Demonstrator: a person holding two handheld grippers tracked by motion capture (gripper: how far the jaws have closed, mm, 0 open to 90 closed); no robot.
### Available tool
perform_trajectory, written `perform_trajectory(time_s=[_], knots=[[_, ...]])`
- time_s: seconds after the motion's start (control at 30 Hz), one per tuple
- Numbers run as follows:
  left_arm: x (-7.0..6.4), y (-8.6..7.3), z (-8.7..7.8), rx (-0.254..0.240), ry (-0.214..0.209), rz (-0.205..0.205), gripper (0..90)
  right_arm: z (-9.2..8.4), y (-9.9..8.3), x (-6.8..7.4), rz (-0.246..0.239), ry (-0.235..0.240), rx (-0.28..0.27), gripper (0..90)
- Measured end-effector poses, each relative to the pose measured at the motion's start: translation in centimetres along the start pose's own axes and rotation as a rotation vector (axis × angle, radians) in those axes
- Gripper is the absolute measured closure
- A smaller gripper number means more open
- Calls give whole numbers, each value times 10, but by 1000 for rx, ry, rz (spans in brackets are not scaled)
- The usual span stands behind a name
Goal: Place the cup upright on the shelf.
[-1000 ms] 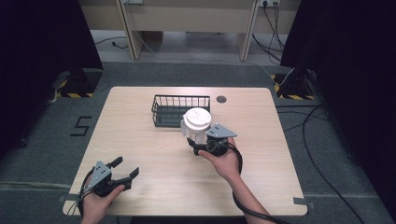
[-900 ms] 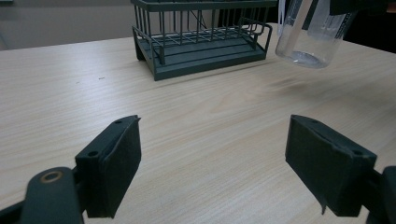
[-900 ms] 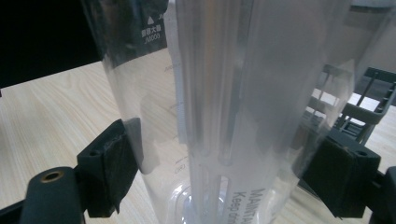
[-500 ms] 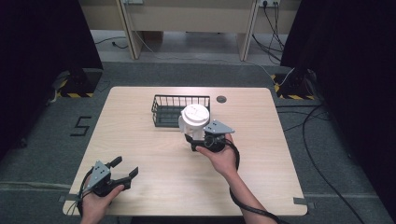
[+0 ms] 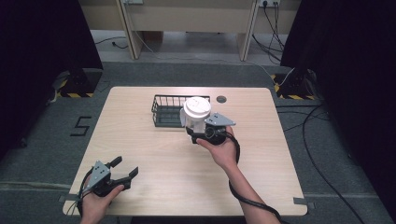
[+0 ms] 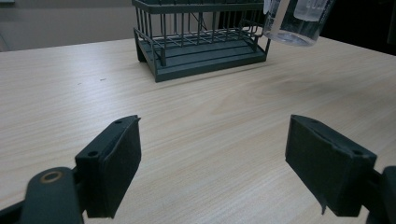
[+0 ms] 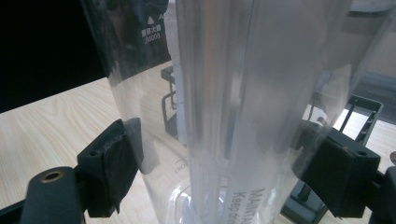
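A clear plastic container (image 5: 196,117) with a white lid is held upright off the table, just right of a dark wire basket (image 5: 166,112). My right gripper (image 5: 198,131) is shut on its lower body. In the right gripper view both pads press the container's (image 7: 243,102) clear ribbed wall, with the basket (image 7: 357,109) behind it. My left gripper (image 5: 126,166) rests open near the table's front left corner, nothing between its jaws. The left gripper view (image 6: 212,172) looks across bare wood to the basket (image 6: 201,42) and the container's hanging base (image 6: 293,25).
The wooden table (image 5: 266,158) has a small dark round grommet (image 5: 221,99) near its far edge, right of the basket. Black curtains, cables and desk legs stand on the floor beyond the table.
My right gripper has carried the container a little farther from the person, closer to the basket. The left gripper has stayed put and open.
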State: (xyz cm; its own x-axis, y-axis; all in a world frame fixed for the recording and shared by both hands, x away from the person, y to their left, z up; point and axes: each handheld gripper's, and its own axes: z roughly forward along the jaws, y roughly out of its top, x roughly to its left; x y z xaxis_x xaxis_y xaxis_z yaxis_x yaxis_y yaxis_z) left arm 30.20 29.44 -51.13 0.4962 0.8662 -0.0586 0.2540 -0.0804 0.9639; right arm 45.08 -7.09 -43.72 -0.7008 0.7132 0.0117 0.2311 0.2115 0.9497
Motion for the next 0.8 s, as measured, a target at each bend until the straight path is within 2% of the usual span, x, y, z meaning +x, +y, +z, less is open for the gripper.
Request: perform_trajectory(time_s=[0.8], knots=[[1, 0, 0, -5, -4, -11, 178, 8, 25, -10, -2, -27, -14, 187]])
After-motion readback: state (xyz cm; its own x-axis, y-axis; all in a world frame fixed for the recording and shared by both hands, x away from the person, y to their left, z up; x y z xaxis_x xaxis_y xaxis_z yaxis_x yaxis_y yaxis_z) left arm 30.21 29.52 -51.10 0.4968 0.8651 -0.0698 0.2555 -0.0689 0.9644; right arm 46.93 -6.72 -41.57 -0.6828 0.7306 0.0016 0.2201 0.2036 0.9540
